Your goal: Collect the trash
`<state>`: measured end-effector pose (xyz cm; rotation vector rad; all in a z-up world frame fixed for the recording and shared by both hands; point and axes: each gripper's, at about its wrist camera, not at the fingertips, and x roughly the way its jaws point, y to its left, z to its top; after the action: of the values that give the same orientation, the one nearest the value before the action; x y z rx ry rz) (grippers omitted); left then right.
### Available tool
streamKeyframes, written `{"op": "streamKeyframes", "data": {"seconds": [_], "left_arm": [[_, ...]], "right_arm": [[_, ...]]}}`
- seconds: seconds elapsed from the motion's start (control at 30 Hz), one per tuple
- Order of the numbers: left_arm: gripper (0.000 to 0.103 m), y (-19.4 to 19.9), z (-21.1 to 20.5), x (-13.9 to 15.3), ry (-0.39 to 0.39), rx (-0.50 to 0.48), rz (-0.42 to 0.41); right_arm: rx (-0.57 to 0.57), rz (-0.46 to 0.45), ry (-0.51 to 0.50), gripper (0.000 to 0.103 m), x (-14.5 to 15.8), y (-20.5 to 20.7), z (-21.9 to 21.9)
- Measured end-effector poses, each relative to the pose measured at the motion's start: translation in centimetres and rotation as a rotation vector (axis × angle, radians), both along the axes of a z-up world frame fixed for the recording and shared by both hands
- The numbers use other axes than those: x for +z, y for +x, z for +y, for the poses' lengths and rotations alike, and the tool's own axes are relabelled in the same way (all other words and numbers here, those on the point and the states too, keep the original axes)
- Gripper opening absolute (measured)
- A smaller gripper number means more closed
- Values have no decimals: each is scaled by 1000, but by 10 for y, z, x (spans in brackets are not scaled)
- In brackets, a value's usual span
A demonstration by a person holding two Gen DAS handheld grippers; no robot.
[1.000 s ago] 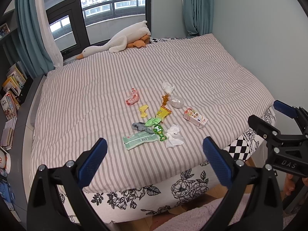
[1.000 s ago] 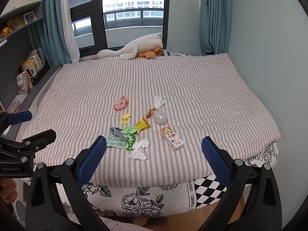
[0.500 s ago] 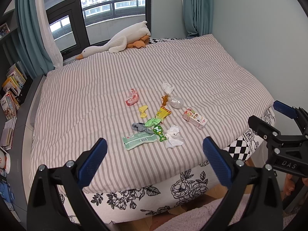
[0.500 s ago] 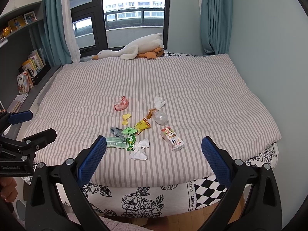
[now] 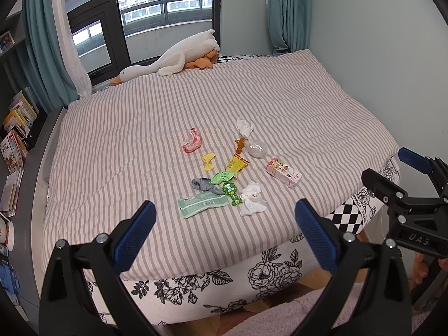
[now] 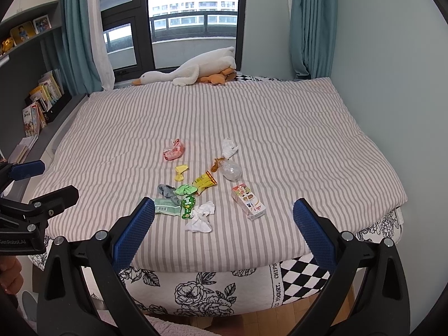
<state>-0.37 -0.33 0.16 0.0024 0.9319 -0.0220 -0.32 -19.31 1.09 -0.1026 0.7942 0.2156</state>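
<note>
Trash lies scattered on the near half of a striped bed (image 5: 280, 98) (image 6: 280, 128). I see a pink wrapper (image 5: 192, 145) (image 6: 174, 151), a yellow wrapper (image 5: 209, 161), a small drink carton (image 5: 283, 171) (image 6: 248, 198), a crumpled white tissue (image 5: 252, 201) (image 6: 201, 217), a pale green packet (image 5: 201, 203) (image 6: 167, 206) and a clear plastic ball (image 5: 256, 149) (image 6: 231, 168). My left gripper (image 5: 225, 235) is open, held short of the bed's foot. My right gripper (image 6: 224, 235) is open too, beside it and equally far back. Both hold nothing.
A white goose plush (image 5: 179, 56) (image 6: 196, 70) rests at the head of the bed by the window. Bookshelves (image 5: 14, 140) (image 6: 39, 103) line the left side, a wall (image 5: 392, 56) the right. A fluffy pink rug (image 5: 308, 313) covers the floor below.
</note>
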Motion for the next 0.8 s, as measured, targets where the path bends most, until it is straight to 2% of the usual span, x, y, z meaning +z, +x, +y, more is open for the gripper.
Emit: {"op": "streamKeyframes", "data": {"seconds": [0.8], "left_arm": [[99, 4, -4, -6, -10, 2, 7]], "right_arm": [[-4, 0, 9, 96, -2, 3, -4]]}}
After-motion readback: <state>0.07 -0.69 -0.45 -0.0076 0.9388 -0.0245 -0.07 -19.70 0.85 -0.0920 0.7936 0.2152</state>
